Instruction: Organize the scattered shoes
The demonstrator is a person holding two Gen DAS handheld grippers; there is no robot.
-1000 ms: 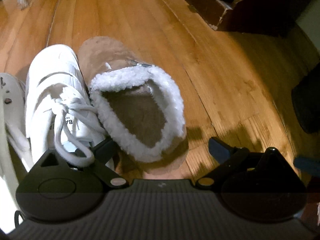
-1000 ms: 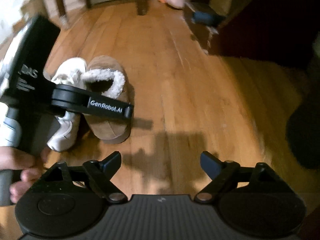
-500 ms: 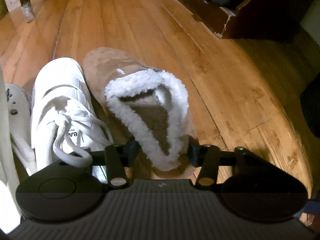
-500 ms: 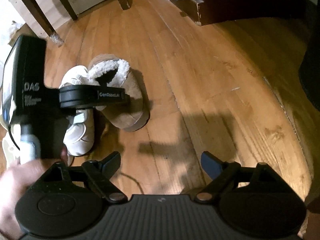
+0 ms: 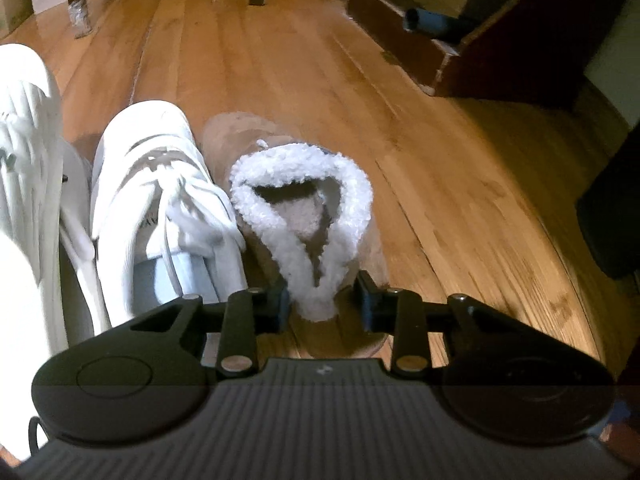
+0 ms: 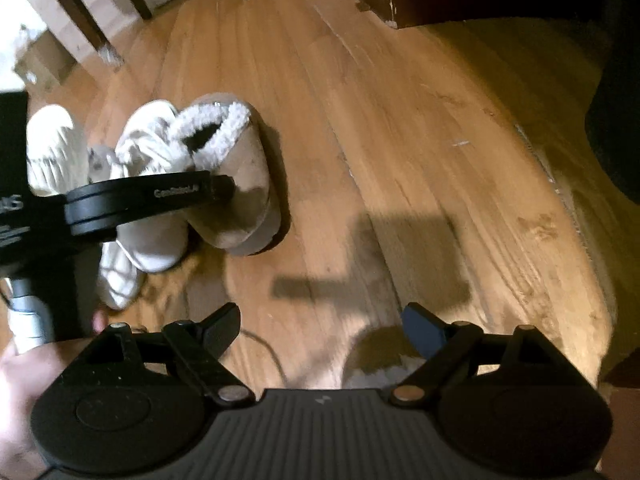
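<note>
Here the left gripper (image 5: 322,306) has its jaws clamped on the fleecy heel of a tan slipper (image 5: 304,216), which sits on the wooden floor (image 5: 440,184) touching a white sneaker (image 5: 160,200), with another white shoe (image 5: 28,128) further left. Three shoes lie side by side; whether the slipper is being set down or lifted cannot be told. Only the right wrist view shows a second fleecy slipper (image 6: 376,364) under the right gripper (image 6: 320,330), its jaws apart and empty.
</note>
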